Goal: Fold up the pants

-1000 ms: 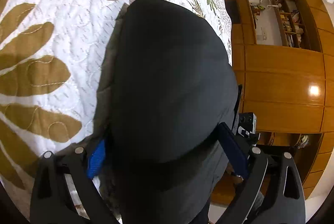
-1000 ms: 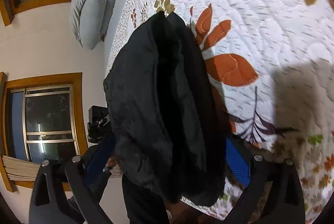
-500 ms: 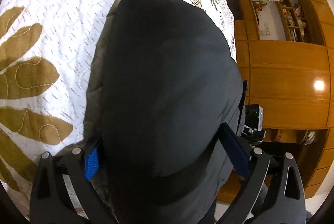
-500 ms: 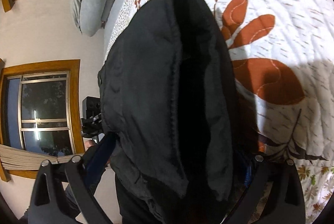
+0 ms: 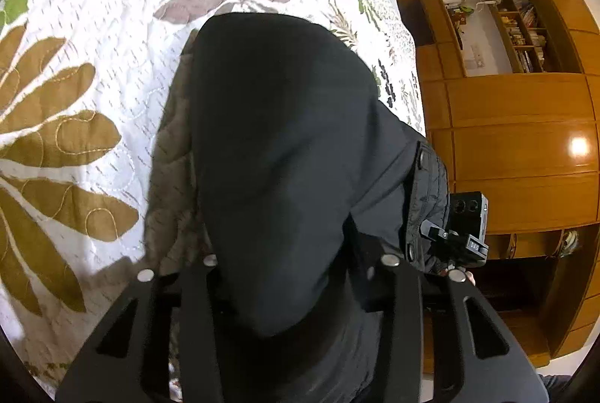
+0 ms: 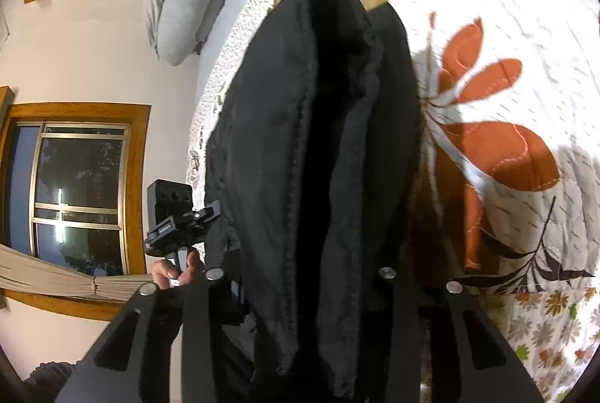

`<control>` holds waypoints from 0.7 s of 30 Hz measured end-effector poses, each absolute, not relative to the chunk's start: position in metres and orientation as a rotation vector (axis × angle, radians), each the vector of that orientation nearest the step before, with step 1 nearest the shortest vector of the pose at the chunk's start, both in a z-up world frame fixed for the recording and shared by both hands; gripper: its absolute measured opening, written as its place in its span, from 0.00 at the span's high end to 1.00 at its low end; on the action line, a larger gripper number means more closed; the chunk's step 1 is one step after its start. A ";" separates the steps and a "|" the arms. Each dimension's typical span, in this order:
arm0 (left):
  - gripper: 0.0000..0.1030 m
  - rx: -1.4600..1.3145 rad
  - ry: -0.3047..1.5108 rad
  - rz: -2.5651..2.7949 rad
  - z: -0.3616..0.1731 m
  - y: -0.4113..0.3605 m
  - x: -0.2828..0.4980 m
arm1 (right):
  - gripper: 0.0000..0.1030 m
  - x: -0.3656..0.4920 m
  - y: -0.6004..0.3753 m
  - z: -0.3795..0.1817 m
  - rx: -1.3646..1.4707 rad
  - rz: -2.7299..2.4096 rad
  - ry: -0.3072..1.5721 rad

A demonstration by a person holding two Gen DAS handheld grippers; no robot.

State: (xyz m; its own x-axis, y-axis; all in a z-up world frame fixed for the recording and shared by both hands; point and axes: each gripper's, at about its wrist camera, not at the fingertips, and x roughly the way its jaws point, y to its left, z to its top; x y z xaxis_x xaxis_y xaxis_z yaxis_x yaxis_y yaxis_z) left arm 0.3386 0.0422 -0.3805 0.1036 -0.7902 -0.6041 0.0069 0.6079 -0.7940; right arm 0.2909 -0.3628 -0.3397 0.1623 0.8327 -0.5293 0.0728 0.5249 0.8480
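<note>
The black pants (image 5: 285, 140) hang in thick folds over the floral quilted bed (image 5: 75, 65). My left gripper (image 5: 285, 275) is shut on one end of the pants, whose cloth bulges up between the fingers and hides the pads. My right gripper (image 6: 300, 290) is shut on the other end of the pants (image 6: 318, 140), where the layered edges show a dark gap. The right gripper's camera body shows in the left wrist view (image 5: 465, 226), and the left gripper's in the right wrist view (image 6: 172, 211).
A wooden wardrobe and shelves (image 5: 517, 148) stand beyond the bed's edge on the left gripper's right. Grey pillows (image 6: 183, 5) lie at the head of the bed, beside a wood-framed window (image 6: 75, 185). The person's dark jacket (image 5: 431, 200) is near.
Both grippers have closed in tighter on the pants, so the blue pads no longer show. The pants have shifted farther over the bed in both views.
</note>
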 end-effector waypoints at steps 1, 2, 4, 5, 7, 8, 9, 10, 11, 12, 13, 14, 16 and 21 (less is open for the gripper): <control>0.64 -0.737 1.349 -0.673 -0.378 0.044 0.338 | 0.63 0.292 -0.361 -0.334 0.885 0.664 1.304; 0.65 -0.736 1.344 -0.671 -0.376 0.045 0.337 | 0.63 0.292 -0.359 -0.331 0.884 0.669 1.299; 0.67 -0.734 1.330 -0.671 -0.370 0.048 0.338 | 0.64 0.294 -0.355 -0.323 0.880 0.681 1.288; 0.67 -0.733 1.324 -0.671 -0.368 0.050 0.337 | 0.64 0.295 -0.353 -0.319 0.878 0.685 1.285; 0.68 -0.727 1.309 -0.668 -0.360 0.056 0.340 | 0.64 0.299 -0.347 -0.314 0.872 0.694 1.279; 0.68 -0.725 1.302 -0.667 -0.357 0.059 0.343 | 0.64 0.304 -0.343 -0.310 0.865 0.700 1.276; 0.68 -0.722 1.294 -0.664 -0.353 0.063 0.345 | 0.64 0.308 -0.339 -0.307 0.861 0.704 1.274; 0.68 -0.718 1.282 -0.659 -0.348 0.068 0.349 | 0.64 0.313 -0.335 -0.304 0.855 0.709 1.271; 0.68 -0.716 1.269 -0.653 -0.343 0.075 0.355 | 0.64 0.324 -0.328 -0.300 0.848 0.717 1.268; 0.68 -0.715 1.260 -0.646 -0.340 0.080 0.359 | 0.64 0.332 -0.321 -0.297 0.840 0.724 1.266; 0.68 -0.712 1.246 -0.634 -0.335 0.088 0.366 | 0.64 0.344 -0.313 -0.293 0.829 0.732 1.263; 0.68 -0.710 1.233 -0.622 -0.330 0.095 0.375 | 0.64 0.355 -0.305 -0.290 0.820 0.739 1.260; 0.68 -0.712 1.214 -0.597 -0.325 0.109 0.393 | 0.64 0.380 -0.289 -0.284 0.801 0.754 1.254; 0.68 -0.713 1.186 -0.536 -0.320 0.144 0.446 | 0.64 0.455 -0.241 -0.275 0.749 0.775 1.250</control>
